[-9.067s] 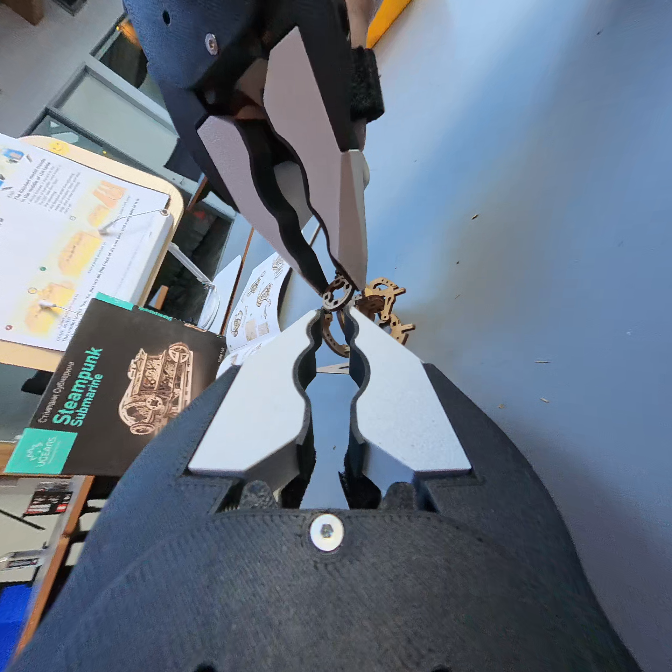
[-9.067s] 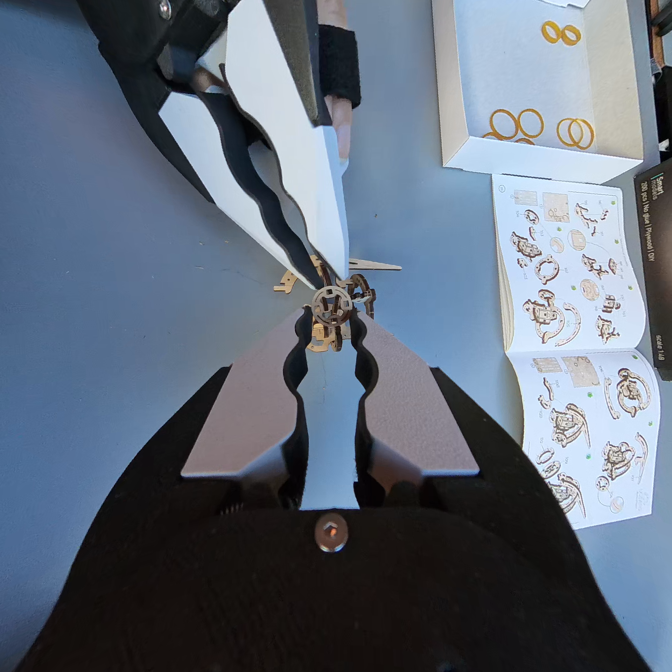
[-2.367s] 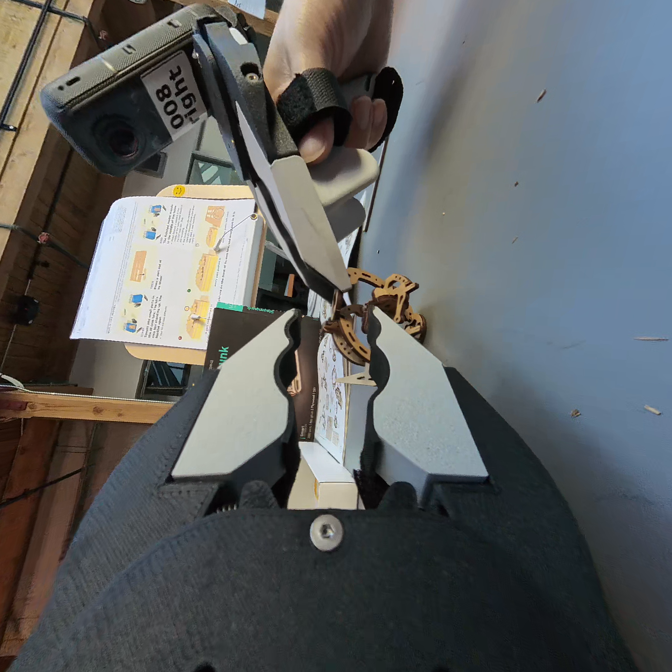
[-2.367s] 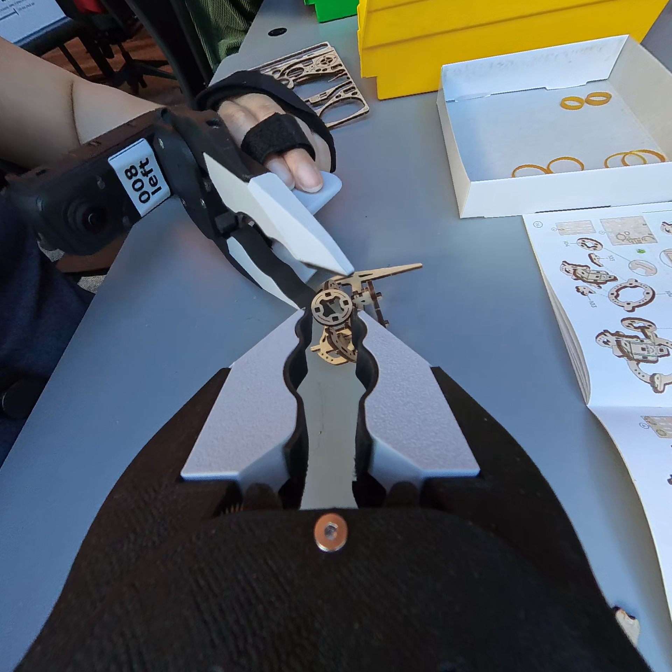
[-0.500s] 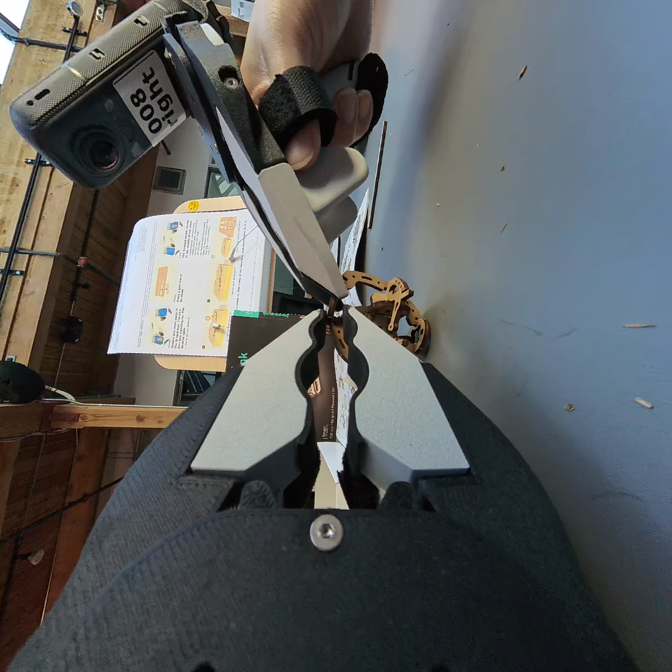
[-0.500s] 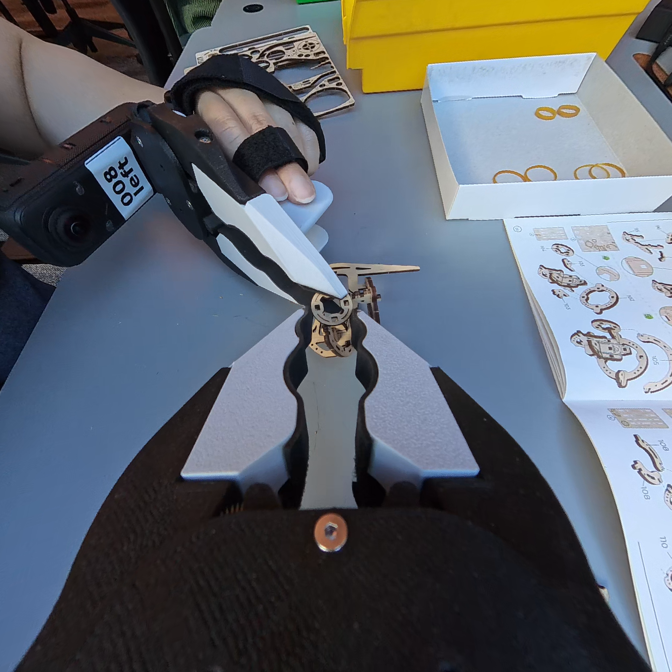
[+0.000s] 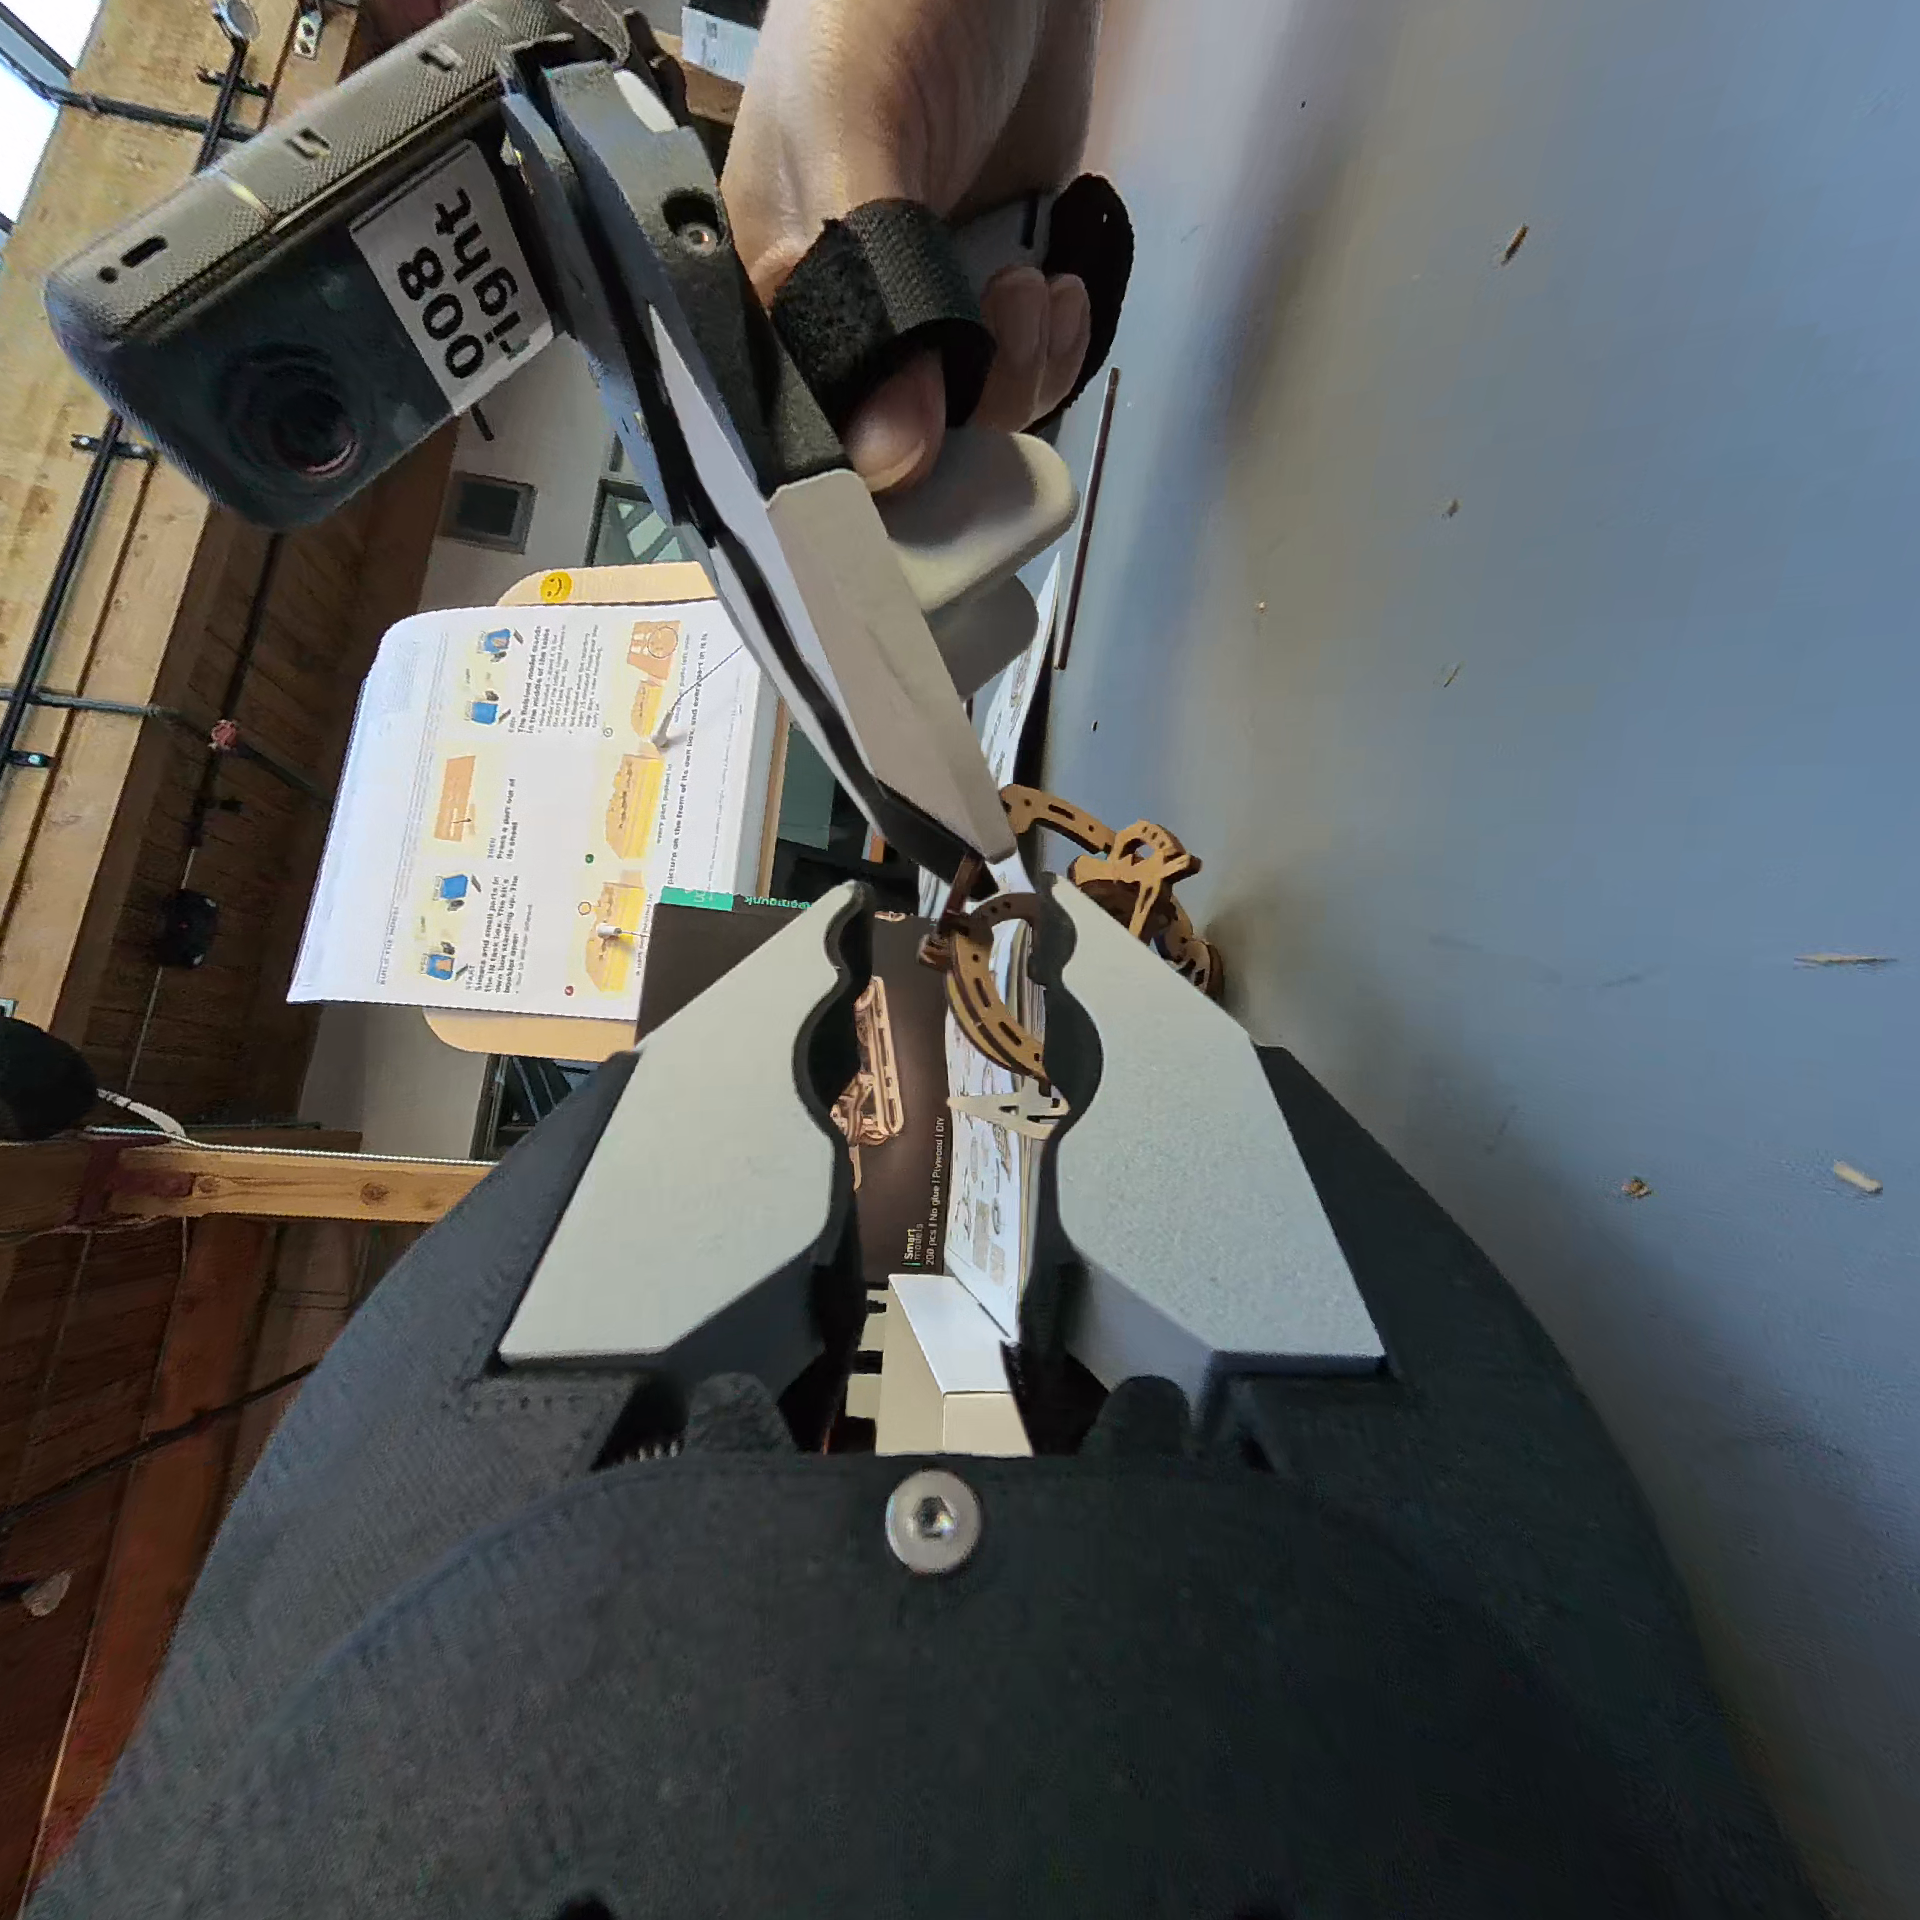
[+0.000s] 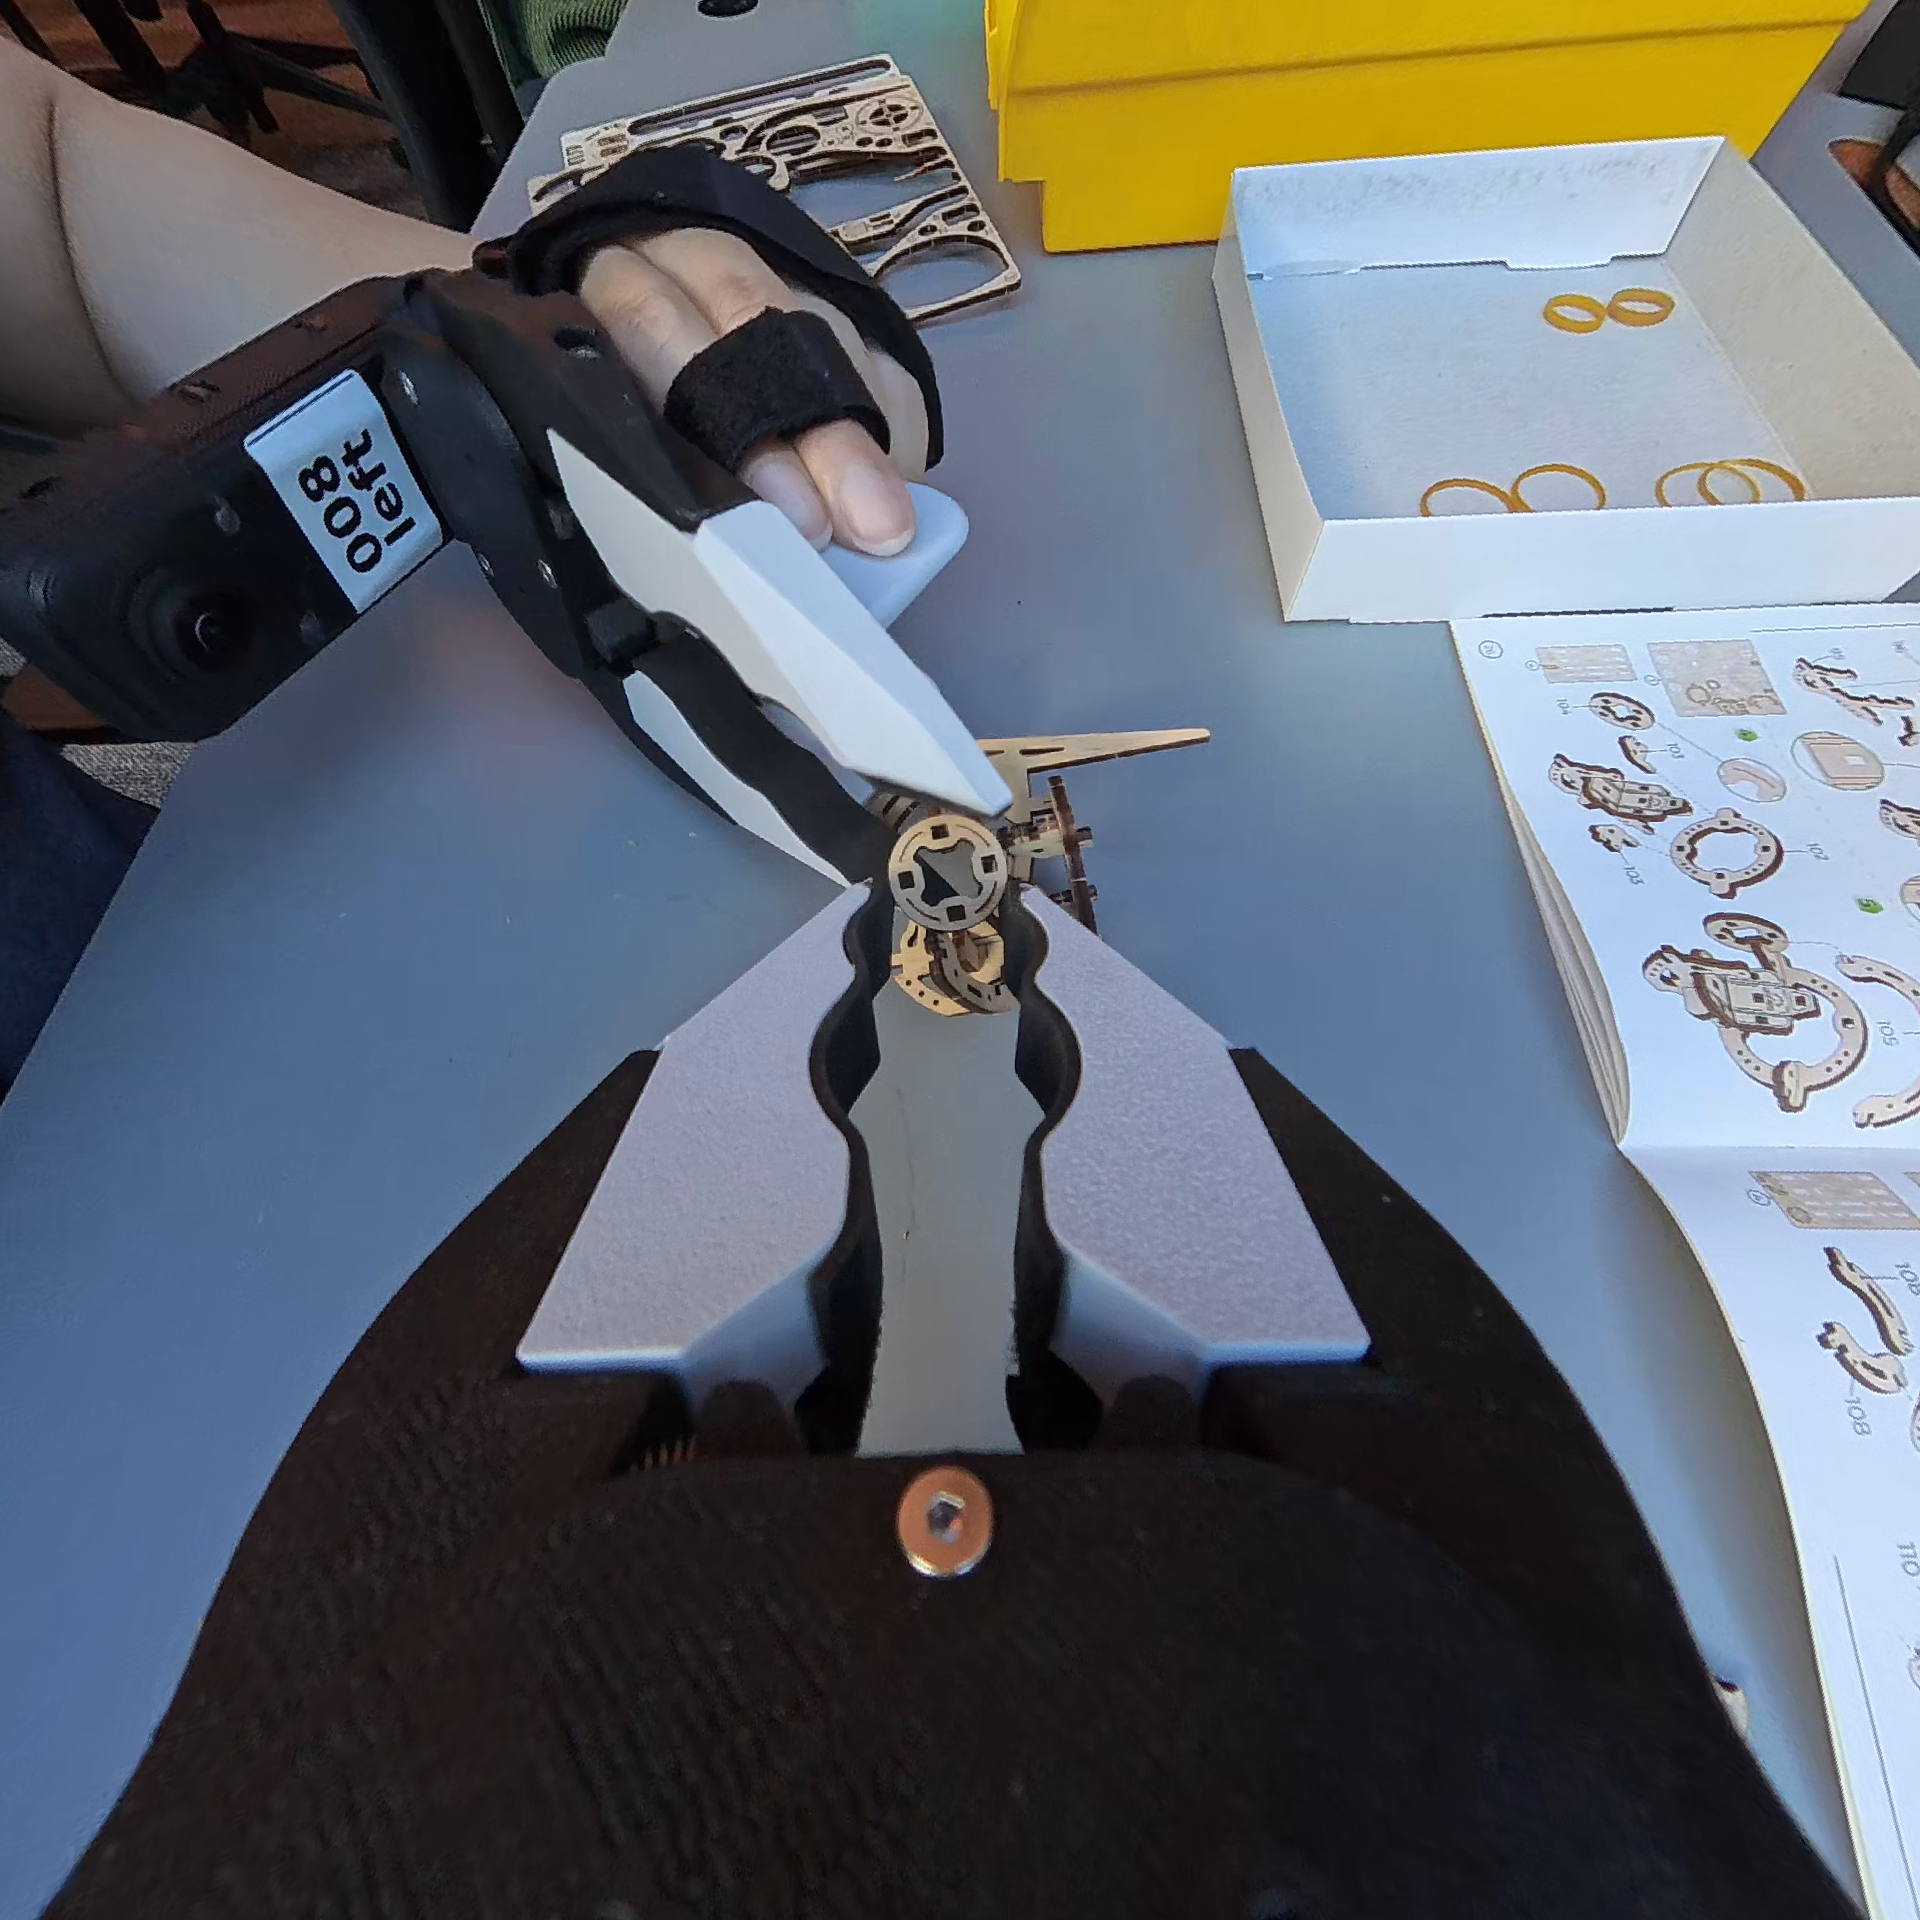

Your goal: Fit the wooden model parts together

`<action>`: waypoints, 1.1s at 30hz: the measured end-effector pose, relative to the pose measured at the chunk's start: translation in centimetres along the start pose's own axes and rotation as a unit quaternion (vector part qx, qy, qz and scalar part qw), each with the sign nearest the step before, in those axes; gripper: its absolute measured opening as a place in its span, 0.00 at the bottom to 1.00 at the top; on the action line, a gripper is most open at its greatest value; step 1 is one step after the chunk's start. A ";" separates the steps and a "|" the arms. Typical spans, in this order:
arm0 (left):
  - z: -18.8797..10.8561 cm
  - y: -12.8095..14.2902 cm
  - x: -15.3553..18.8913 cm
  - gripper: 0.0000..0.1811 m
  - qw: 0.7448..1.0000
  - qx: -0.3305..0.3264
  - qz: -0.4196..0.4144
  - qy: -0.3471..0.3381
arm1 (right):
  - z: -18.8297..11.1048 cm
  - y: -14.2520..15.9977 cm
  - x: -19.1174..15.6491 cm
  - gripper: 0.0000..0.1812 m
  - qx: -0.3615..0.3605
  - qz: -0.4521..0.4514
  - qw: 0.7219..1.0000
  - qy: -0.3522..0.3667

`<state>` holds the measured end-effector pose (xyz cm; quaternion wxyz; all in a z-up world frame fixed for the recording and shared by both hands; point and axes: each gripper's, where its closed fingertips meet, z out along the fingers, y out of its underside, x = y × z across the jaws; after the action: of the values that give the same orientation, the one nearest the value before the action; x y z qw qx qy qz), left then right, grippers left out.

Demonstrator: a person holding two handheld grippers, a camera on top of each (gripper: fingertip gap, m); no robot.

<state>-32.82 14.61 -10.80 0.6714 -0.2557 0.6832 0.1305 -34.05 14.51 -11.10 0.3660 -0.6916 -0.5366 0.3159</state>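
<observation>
Right gripper (image 8: pixel 948 896) pinched on a small round wooden disc (image 8: pixel 948 871) with a cross-shaped cutout, fingertips closed against its two edges, disc held upright just above the grey table (image 8: pixel 416 935). Left gripper (image 7: pixel 951 904) parted to a middling gap (nothing clamped between its tips), a curved horseshoe-shaped wooden piece (image 7: pixel 987 987) showing in the opening beside the right-hand finger; whether touching, impossible to tell. Seen from the right wrist view, left gripper (image 8: pixel 925 821) angled in from the left, tips just behind the disc. Partly built wooden model (image 8: pixel 961 971) on the table right under the disc, with a thin pointed wooden strip (image 8: pixel 1101 743) just beyond it. Farther back, a laser-cut wooden parts sheet (image 8: pixel 883 208) lying flat, a yellow bin (image 8: pixel 1351 125), and a shallow white box (image 8: pixel 1558 561) holding several yellow rubber bands (image 8: pixel 1605 310). Open instruction booklet (image 8: pixel 1714 883) to the right of the model. Printed sheet on a clipboard (image 7: pixel 540 810) and a black product box (image 7: pixel 904 1091) standing beyond the table edge in the left wrist view.
</observation>
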 end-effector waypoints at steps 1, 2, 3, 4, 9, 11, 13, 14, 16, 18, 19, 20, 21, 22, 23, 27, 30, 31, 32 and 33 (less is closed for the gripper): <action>0.0 0.1 0.0 0.16 1.000 -0.001 -0.002 0.001 | 0.0 0.0 0.0 0.11 0.000 0.000 1.000 0.000; 0.0 0.1 -0.1 0.16 1.000 -0.001 -0.004 0.001 | 0.0 0.0 0.0 0.11 0.000 0.000 1.000 0.001; -0.1 0.1 0.0 0.17 1.000 0.000 -0.006 0.004 | 0.0 0.0 0.0 0.11 0.001 0.000 1.000 0.001; -0.1 0.2 -0.1 0.17 1.000 -0.001 -0.009 0.004 | 0.0 0.0 0.0 0.11 0.001 0.000 1.000 0.002; -0.1 0.1 -0.2 0.19 1.000 0.001 -0.028 0.008 | 0.1 -0.1 0.0 0.11 0.002 -0.001 1.000 0.001; -0.1 0.1 -0.2 0.19 0.999 0.001 -0.032 0.009 | 0.1 -0.1 0.0 0.11 0.002 -0.001 1.000 0.001; -0.1 0.1 -0.1 0.18 0.999 0.002 -0.035 0.010 | 0.1 0.0 0.0 0.11 0.002 -0.002 1.000 0.001; -0.1 0.1 -0.1 0.18 0.999 0.002 -0.035 0.010 | 0.1 -0.1 0.0 0.11 0.002 -0.002 1.000 0.001; -0.1 0.1 -0.1 0.19 0.999 0.002 -0.035 0.011 | 0.1 -0.1 0.1 0.11 0.003 -0.004 1.000 0.003; -0.1 0.1 -0.2 0.19 0.999 0.002 -0.032 0.010 | 0.1 -0.1 0.1 0.11 0.003 -0.007 1.000 0.004; -0.1 0.1 -0.2 0.19 0.999 0.002 -0.033 0.010 | 0.1 -0.1 0.1 0.11 0.003 -0.008 1.000 0.005; -0.1 0.0 -0.2 0.19 0.999 0.003 -0.034 0.010 | 0.1 -0.1 0.1 0.11 0.004 -0.009 1.000 0.006; -0.1 -0.1 -0.2 0.19 0.999 0.005 -0.034 0.011 | 0.1 -0.1 0.1 0.11 0.004 -0.010 1.000 0.005; -0.1 -0.1 -0.2 0.19 0.999 0.005 -0.030 0.010 | 0.1 -0.1 0.1 0.11 0.004 -0.011 1.000 0.006; -0.1 -0.1 -0.2 0.18 1.000 0.005 -0.027 0.008 | 0.1 0.0 0.1 0.11 0.003 -0.012 1.000 0.006; -0.1 -0.2 -0.2 0.18 1.000 0.007 -0.022 0.009 | 0.3 0.1 0.0 0.12 -0.002 -0.016 1.000 0.006; -0.2 -0.1 -0.5 0.18 1.000 0.007 -0.016 0.003 | 0.4 0.1 0.0 0.12 -0.001 -0.018 1.000 0.006; -0.2 -0.1 -0.5 0.18 1.000 0.006 -0.017 0.004 | 0.4 0.1 0.0 0.12 -0.001 -0.017 1.000 0.005; -0.2 -0.1 -0.5 0.18 1.000 0.006 -0.017 0.006 | 0.4 0.1 0.0 0.12 -0.002 -0.017 1.000 0.005; -0.2 0.0 -0.4 0.18 1.000 0.006 -0.014 0.009 | 0.4 0.1 0.0 0.11 -0.001 -0.018 1.000 0.006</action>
<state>-33.01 14.52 -10.40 0.6687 -0.2630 0.6859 0.1148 -34.34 14.55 -11.40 0.3739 -0.6842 -0.5470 0.3048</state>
